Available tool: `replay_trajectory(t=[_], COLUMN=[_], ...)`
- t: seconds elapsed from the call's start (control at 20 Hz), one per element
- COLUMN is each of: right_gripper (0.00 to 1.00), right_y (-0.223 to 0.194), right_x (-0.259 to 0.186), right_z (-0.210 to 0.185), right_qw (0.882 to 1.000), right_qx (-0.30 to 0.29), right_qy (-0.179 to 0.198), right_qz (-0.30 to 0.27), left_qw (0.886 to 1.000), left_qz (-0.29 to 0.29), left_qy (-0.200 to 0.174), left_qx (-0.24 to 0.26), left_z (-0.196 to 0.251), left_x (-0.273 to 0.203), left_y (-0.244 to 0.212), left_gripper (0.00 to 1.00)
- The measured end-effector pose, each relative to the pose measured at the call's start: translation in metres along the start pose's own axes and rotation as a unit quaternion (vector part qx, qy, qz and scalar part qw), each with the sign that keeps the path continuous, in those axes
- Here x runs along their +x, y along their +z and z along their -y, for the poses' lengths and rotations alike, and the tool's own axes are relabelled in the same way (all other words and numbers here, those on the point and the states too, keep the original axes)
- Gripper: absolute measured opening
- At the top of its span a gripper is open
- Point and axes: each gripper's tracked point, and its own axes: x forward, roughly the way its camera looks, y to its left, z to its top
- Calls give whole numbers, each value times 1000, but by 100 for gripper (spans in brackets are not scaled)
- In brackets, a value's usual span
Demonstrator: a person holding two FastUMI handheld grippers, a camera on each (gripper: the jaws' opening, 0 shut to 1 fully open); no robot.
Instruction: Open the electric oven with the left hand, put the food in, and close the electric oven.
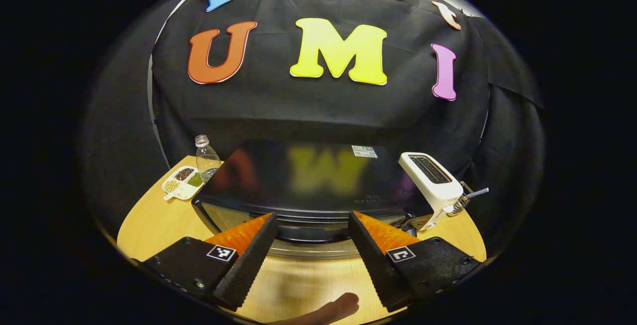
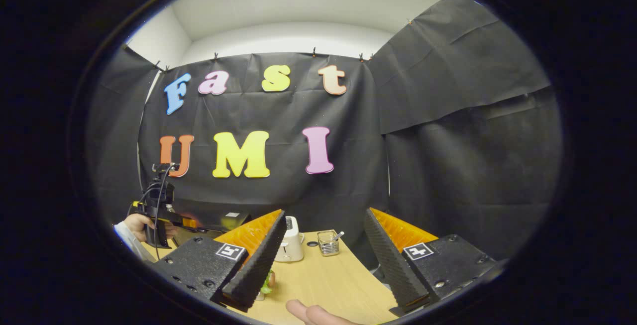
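In the left gripper view, a divided dish (image 1: 182,182) of beans and seeds sits at the tabletop's (image 1: 154,223) far left corner beside a clear bottle (image 1: 206,158). The black electric oven (image 1: 308,180) stands mid-tabletop, a white toaster (image 1: 432,181) to its right. The left gripper (image 1: 311,245) hovers before the oven, jaws spread, empty.

In the right gripper view, a mesh cup (image 2: 328,242) holds a utensil near the toaster. The right gripper (image 2: 323,255) has jaws spread, empty; food (image 2: 268,281) peeks beside its finger.
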Motion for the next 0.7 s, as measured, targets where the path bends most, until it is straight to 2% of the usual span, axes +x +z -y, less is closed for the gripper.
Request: replay_trajectory(t=[0.1,0.2,0.25,0.45,0.5,0.55,0.7], right_gripper=[100,100,93,93,100,93,93], right_y=[3,4,4,4,3,4,5], right_x=[-3,-6,-9,-14,-15,-15,-18], right_z=[-1,-1,-1,1,3,4,6], right_qw=[1000,1000,1000,1000,1000,1000,1000], right_qx=[-1,-5,-7,-12,-13,-14,-17], right_qy=[1,1,1,2,1,0,-3], right_qz=[5,7,7,7,7,8,7], left_qw=[1000,999,998,998,998,998,997], left_qz=[-7,-15,-13,-21,-24,-28,-41], left_qy=[1,11,21,31,32,34,40], left_qx=[6,43,60,47,44,43,48], left_z=[1,-2,-2,1,1,1,1], left_x=[4,11,11,10,7,3,-11], left_y=[-4,-8,-8,-11,-12,-15,-27], left_gripper=[96,97,97,98,98,98,98])
